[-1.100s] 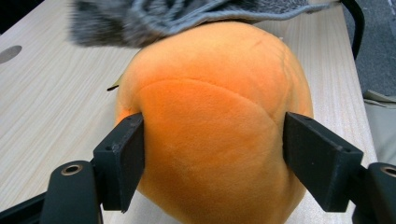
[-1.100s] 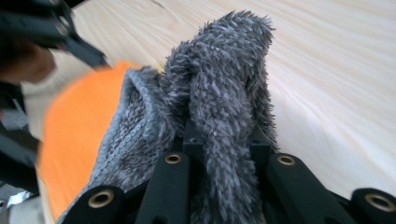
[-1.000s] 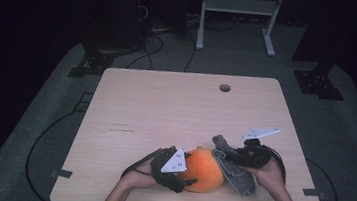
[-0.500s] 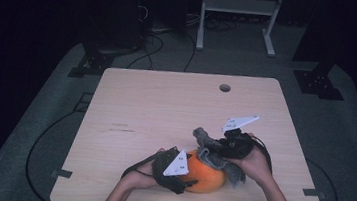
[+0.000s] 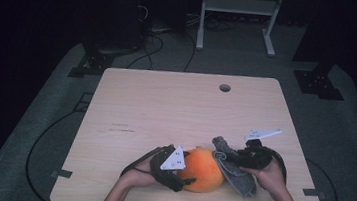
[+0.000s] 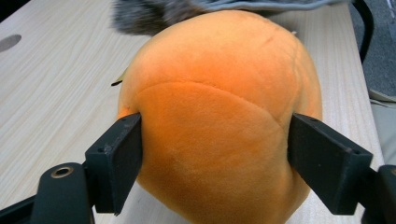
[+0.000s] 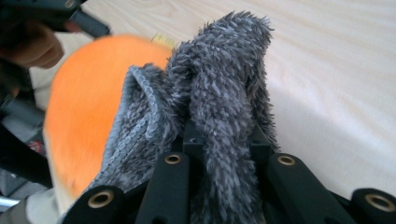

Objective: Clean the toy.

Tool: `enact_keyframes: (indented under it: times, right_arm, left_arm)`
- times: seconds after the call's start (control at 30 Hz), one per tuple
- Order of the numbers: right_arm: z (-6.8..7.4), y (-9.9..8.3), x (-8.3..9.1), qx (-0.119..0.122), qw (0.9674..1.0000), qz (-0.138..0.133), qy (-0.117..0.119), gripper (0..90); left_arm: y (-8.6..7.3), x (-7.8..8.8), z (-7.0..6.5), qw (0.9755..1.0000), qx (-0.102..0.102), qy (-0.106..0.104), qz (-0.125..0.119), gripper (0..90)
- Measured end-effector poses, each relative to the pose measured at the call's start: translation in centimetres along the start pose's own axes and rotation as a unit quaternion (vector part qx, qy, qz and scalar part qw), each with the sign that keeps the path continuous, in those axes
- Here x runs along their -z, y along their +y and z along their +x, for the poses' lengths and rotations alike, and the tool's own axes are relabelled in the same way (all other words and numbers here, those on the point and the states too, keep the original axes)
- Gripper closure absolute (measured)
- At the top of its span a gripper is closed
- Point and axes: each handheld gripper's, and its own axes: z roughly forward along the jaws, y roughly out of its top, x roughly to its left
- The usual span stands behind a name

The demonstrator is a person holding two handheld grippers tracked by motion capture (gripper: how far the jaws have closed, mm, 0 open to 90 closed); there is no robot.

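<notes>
An orange plush ball (image 5: 204,172) rests on the wooden table (image 5: 166,104) near its front edge. My left gripper (image 5: 189,169) reaches in from the left, and its two black pads (image 6: 116,158) press on the ball's (image 6: 219,116) sides. Those jaws have just been opening a little, with the ball still between them. My right gripper (image 5: 233,159) sits just right of the ball, shut on a grey fluffy cloth (image 5: 238,179). The cloth (image 7: 219,84) bunches up between the jaws of the right gripper (image 7: 219,137) and touches the ball's (image 7: 79,107) right side.
The table has a round cable hole (image 5: 225,88) near its back edge. Behind the table stand a white metal frame (image 5: 239,6) and black stands on a grey carpet, with cables on the floor (image 5: 147,42). Both forearms come in over the front edge.
The right gripper, with the cloth, swept left over the top of the ball and has come back to its right side. The left hand and the ball have stayed put.
</notes>
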Motion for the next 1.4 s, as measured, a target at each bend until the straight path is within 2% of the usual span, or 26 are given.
enact_keyframes:
  times: [0.13,0.17,0.23,0.3,0.37,0.4,0.43,0.5,0.57,0.63,0.7,0.77,0.8,0.87,0.9,0.93,1.0,1.07,1.2,1.27,1.3,1.33,1.37,1.4]
  right_arm:
    - [0.3,-1.4,0.5,-0.002,1.0000,-0.001,0.005,75.8]
    - [0.8,-2.2,0.9,0.000,0.9999,0.003,0.012,75.8]
    - [1.0,-2.4,1.1,0.001,0.9999,0.005,0.013,75.8]
    - [2.0,-2.3,2.3,0.015,0.9988,-0.023,0.040,75.6]
    - [2.5,-1.3,2.7,0.020,0.9973,-0.051,0.049,75.6]
    - [2.5,-1.3,2.7,0.020,0.9973,-0.051,0.049,75.6]
    - [3.0,0.0,2.4,0.038,0.9972,-0.051,0.039,75.6]
    - [3.0,0.5,1.4,0.040,0.9981,-0.033,0.035,75.5]
    - [3.1,0.3,0.3,0.052,0.9984,-0.009,0.019,75.6]
    - [3.1,0.0,-0.4,0.056,0.9983,-0.008,0.012,75.8]
    - [3.1,-0.2,-0.3,0.060,0.9982,-0.009,0.006,75.7]
    - [3.3,-0.4,-0.1,0.064,0.9979,-0.009,0.004,75.8]
    - [3.4,-0.6,0.0,0.066,0.9977,-0.011,0.002,75.8]
    - [3.5,-1.0,0.3,0.069,0.9975,-0.014,0.004,75.8]
    - [3.6,-1.3,0.5,0.073,0.9972,-0.017,0.004,75.7]
    - [3.7,-1.5,0.6,0.078,0.9967,-0.020,0.005,75.7]
    - [3.9,-2.0,0.9,0.082,0.9963,-0.025,0.006,75.6]
    - [4.0,-2.3,1.2,0.089,0.9957,-0.027,0.004,75.5]
    - [4.2,-2.8,1.6,0.096,0.9951,-0.022,-0.004,75.5]
    - [4.4,-3.0,1.8,0.100,0.9948,-0.020,-0.007,75.5]
    - [4.4,-3.1,2.0,0.099,0.9948,-0.021,-0.007,75.4]
    - [4.5,-3.2,2.1,0.098,0.9950,-0.022,-0.006,75.4]
    - [4.5,-3.3,2.2,0.096,0.9951,-0.021,-0.007,75.4]
    - [4.5,-3.4,2.4,0.096,0.9951,-0.021,-0.011,75.4]
  left_arm:
    - [-0.2,0.1,0.1,1.0000,0.002,0.001,0.001,19.5]
    - [-0.2,0.1,0.2,1.0000,0.001,0.001,0.002,19.5]
    - [-0.2,0.1,0.2,1.0000,0.001,0.001,0.003,19.6]
    - [0.0,-0.1,0.2,1.0000,0.004,0.002,0.002,20.1]
    - [0.1,-0.1,0.1,1.0000,0.000,0.004,0.006,20.5]
    - [0.1,-0.1,0.1,1.0000,0.000,0.004,0.006,20.6]
    - [0.1,-0.1,0.0,1.0000,0.002,0.006,0.004,20.5]
    - [0.0,0.0,0.0,1.0000,-0.001,0.005,0.005,20.4]
    - [-0.1,-0.2,0.2,1.0000,0.007,0.004,0.001,19.8]
    - [-0.1,-0.3,0.3,0.9999,0.013,0.002,-0.002,18.2]
    - [-0.1,-0.2,0.4,0.9999,0.014,-0.001,-0.010,15.9]
    - [0.0,0.2,0.8,0.9992,0.033,-0.009,-0.019,14.0]
    - [0.2,0.5,1.0,0.9986,0.045,-0.015,-0.022,13.5]
    - [0.3,1.0,1.6,0.9959,0.082,-0.017,-0.033,11.2]
    - [0.3,1.0,1.6,0.9959,0.082,-0.017,-0.033,10.9]
    - [0.3,1.2,2.0,0.9925,0.113,-0.019,-0.044,10.1]
    - [0.1,1.0,2.2,0.9900,0.131,-0.027,-0.044,9.3]
    - [0.1,0.5,2.3,0.9855,0.159,-0.044,-0.040,9.1]
    - [0.7,-0.5,2.2,0.9798,0.185,-0.071,-0.027,5.7]
    - [0.8,-0.8,2.4,0.9753,0.201,-0.091,-0.017,4.7]
    - [0.8,-0.9,2.3,0.9740,0.201,-0.103,-0.021,5.2]
    - [0.9,-1.0,2.2,0.9731,0.198,-0.113,-0.029,8.8]
    - [0.9,-1.0,1.8,0.9770,0.184,-0.100,-0.040,17.8]
    - [1.0,-0.9,1.4,0.9816,0.166,-0.078,-0.055,25.0]
